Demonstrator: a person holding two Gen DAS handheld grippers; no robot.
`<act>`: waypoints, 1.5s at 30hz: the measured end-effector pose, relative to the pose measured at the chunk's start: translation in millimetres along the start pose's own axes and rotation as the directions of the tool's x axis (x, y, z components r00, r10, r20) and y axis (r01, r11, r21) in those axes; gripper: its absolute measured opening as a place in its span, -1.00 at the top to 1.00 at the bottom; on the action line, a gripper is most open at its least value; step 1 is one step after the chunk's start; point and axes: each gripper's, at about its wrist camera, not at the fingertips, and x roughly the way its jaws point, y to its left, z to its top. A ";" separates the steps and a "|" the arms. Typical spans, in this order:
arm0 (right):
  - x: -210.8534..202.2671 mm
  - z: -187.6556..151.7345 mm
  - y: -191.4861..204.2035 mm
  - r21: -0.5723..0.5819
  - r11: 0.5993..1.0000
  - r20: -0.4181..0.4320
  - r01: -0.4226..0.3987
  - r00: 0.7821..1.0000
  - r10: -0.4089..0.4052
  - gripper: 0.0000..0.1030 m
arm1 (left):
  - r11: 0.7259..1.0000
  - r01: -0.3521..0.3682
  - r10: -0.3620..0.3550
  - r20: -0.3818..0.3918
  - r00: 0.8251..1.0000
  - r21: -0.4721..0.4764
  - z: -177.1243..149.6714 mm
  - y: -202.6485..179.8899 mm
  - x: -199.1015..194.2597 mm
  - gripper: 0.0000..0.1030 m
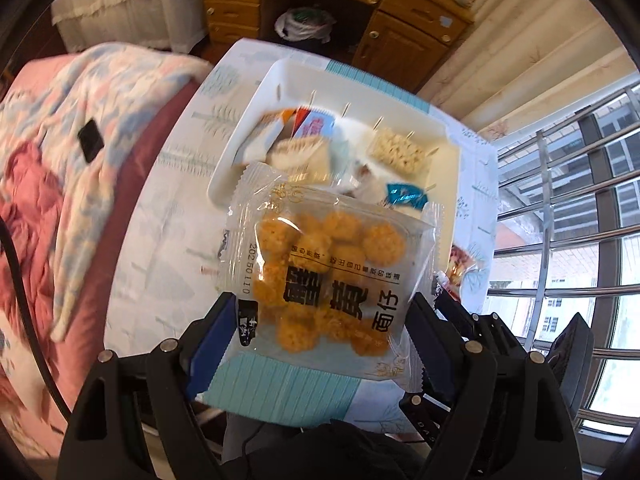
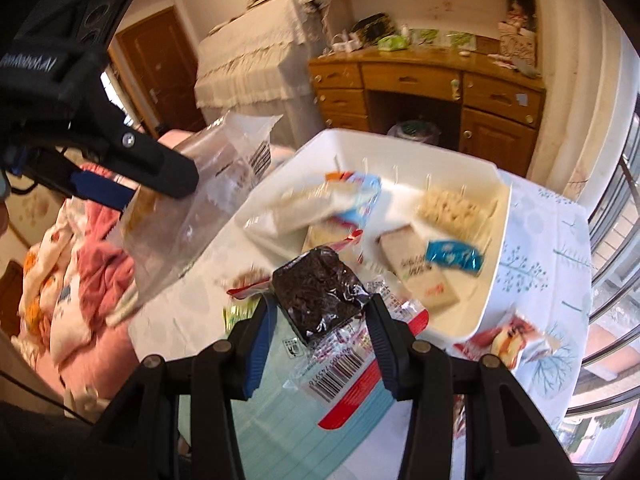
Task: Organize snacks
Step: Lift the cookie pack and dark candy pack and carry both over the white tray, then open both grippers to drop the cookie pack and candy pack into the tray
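My left gripper is shut on a clear packet of orange round crackers and holds it above the table, in front of the white tray. The tray holds several snack packets, among them a pale rice bar and a blue wrapper. My right gripper is shut on a dark brown snack in a clear and red wrapper, held near the tray's near rim. The left gripper with its clear packet shows at the upper left of the right wrist view.
A red and white packet lies on the tablecloth right of the tray. A bed with a pink quilt lies on the left. A wooden desk stands beyond the table. A barred window is on the right.
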 end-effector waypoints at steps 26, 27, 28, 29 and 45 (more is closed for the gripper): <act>43.2 50.6 -38.2 0.437 0.880 -0.018 0.187 0.980 -0.199 0.08 | 0.935 0.083 -0.074 -0.038 0.997 0.345 111.3 -11.9 46.6 -0.69; 44.6 49.5 -39.3 0.458 0.870 -0.016 0.184 0.980 -0.198 0.08 | 0.932 0.096 -0.088 -0.040 0.995 0.348 113.0 -11.1 47.8 -0.70; 46.4 48.3 -40.6 0.481 0.858 -0.016 0.179 0.981 -0.195 0.08 | 0.930 0.106 -0.099 -0.037 0.994 0.352 113.5 -10.5 47.5 -0.72; 48.6 47.7 -41.6 0.500 0.847 -0.023 0.179 0.981 -0.194 0.08 | 0.926 0.113 -0.109 -0.032 0.994 0.359 114.1 -9.6 46.5 -0.81; 49.3 47.0 -27.7 0.584 0.788 -0.055 0.193 0.978 -0.199 -0.22 | 0.944 0.087 -0.108 0.048 0.993 0.318 88.5 41.2 25.4 -0.87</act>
